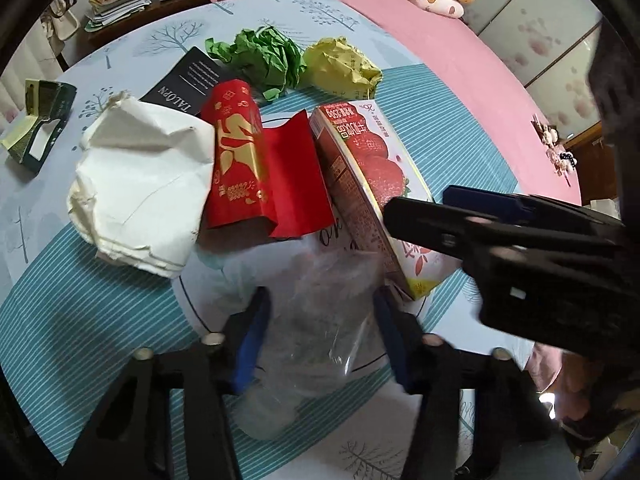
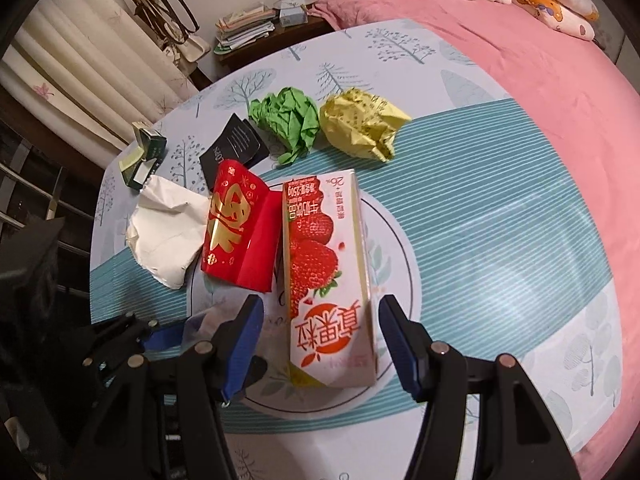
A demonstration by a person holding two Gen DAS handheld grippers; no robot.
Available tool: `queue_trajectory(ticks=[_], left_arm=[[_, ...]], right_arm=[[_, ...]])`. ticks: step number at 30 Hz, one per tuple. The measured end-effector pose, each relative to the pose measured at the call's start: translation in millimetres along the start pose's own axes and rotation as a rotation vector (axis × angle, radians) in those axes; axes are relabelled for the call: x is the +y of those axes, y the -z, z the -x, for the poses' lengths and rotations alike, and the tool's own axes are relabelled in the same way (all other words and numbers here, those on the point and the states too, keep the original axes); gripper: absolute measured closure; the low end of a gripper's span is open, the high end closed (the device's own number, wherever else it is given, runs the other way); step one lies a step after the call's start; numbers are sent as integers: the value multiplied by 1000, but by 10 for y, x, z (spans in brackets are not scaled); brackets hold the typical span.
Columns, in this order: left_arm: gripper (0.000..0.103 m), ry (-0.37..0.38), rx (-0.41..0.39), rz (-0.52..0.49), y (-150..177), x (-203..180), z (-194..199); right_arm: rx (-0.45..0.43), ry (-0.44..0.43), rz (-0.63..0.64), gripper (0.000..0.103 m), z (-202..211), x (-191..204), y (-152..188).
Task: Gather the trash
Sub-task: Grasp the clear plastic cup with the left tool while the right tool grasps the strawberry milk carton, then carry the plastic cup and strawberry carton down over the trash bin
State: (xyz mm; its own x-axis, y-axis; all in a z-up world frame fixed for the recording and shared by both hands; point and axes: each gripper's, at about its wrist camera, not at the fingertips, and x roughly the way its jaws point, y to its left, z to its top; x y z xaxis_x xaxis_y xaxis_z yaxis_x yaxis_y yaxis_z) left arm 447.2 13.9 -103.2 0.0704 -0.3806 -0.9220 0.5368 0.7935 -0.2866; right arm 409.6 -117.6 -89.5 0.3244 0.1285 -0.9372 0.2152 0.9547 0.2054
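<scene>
Little is collected: the left tool closes around a clear plastic bag (pad contact unclear), the right tool open astride the strawberry milk carton; crumpled papers remain on the surface.

Both cameras ride on the hand-held grippers and look steeply down along their jaws onto the desk, close above the litter.

The left wrist view hangs nearest, right over a clear plastic bag, with the right gripper cutting in from its right edge.

The right wrist view sits a little farther back, centred over the strawberry carton, and catches the left gripper at its lower left.

Both face the same way, toward the pink bed beyond. They share the carton, the red envelope, the white, green and yellow crumpled papers, and the book-piled shelf at the far left.
</scene>
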Motion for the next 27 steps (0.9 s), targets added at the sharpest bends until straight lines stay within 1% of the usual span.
queue_trajectory(ticks=[3, 5, 7, 10, 11, 14, 16, 19, 23, 27], left_arm=[[64, -25, -8, 20, 17, 49, 18], [66, -23, -22, 40, 69, 80, 78], [79, -16, -33, 56, 97, 110, 146], [79, -52, -59, 68, 133, 117, 217], [79, -58, -63, 72, 160, 125, 237], [80, -74, -72, 84, 192, 114, 267], [80, -77, -83, 88, 224, 127, 361], [80, -85, -109, 91, 274, 73, 514], [80, -97, -152, 85, 392, -69, 757], [80, -108, -197, 79, 494, -295, 952]], right_arm=[[13, 28, 14, 43, -92, 38, -18], [19, 43, 19, 43, -142, 45, -30], [25, 57, 22, 43, -189, 48, -34], [43, 77, 34, 44, -281, 54, -34], [46, 87, 39, 50, -310, 55, -29], [30, 66, 38, 52, -289, 29, 1], [18, 30, 27, 52, -207, 6, 49], [3, -2, 34, 53, -32, -11, 146], [-28, -48, 50, 53, 264, -52, 286], [-69, -89, 78, 53, 617, -141, 466]])
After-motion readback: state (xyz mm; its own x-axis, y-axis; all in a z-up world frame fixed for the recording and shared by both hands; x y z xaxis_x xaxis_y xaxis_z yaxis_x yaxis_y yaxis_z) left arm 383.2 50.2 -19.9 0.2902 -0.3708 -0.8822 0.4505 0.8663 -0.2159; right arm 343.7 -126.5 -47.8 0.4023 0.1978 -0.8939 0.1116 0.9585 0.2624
